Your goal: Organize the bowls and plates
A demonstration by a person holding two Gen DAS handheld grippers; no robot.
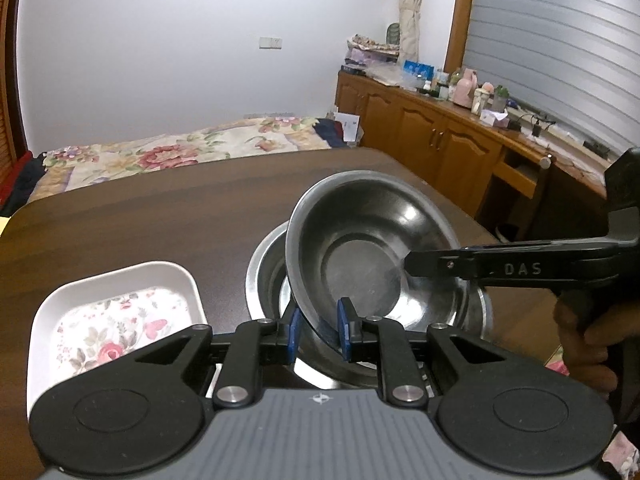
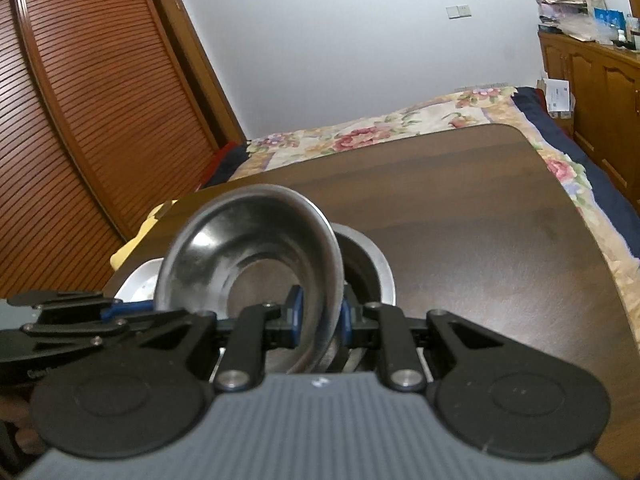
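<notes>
1. Stainless steel: the upper bowl [image 1: 360, 248] was tilted, raised off a second steel bowl [image 1: 272, 276] that sat on the dark wooden worktop [image 1: 140, 208].
2. My left hand-held gripper [image 1: 319, 330] was nearly closed on the near rim of the upper bowl, its blue pads [image 1: 295, 334] on either side of the thin metal.
3. My right hand-held gripper [image 2: 319, 320] was likewise narrow and clamped on the rim of the same bowl on the other side; in the left wrist view it reached in from the right edge, its black finger lying across the bowl's inside.
4. In the right wrist view the upper bowl [image 2: 248, 248] stood steeply tipped, its hollow facing the camera, with the lower bowl [image 2: 368, 268] just behind and under it.
5. Both bowls were toward the near edge of the worktop, about midway along it in the left wrist view.
6. A white rectangular dish [image 1: 116, 312] with a floral bottom lay on the worktop just left of the lower bowl, near the same edge.
7. Beyond the worktop's far edge was a bed with a flowered cover [image 1: 180, 148].
</notes>
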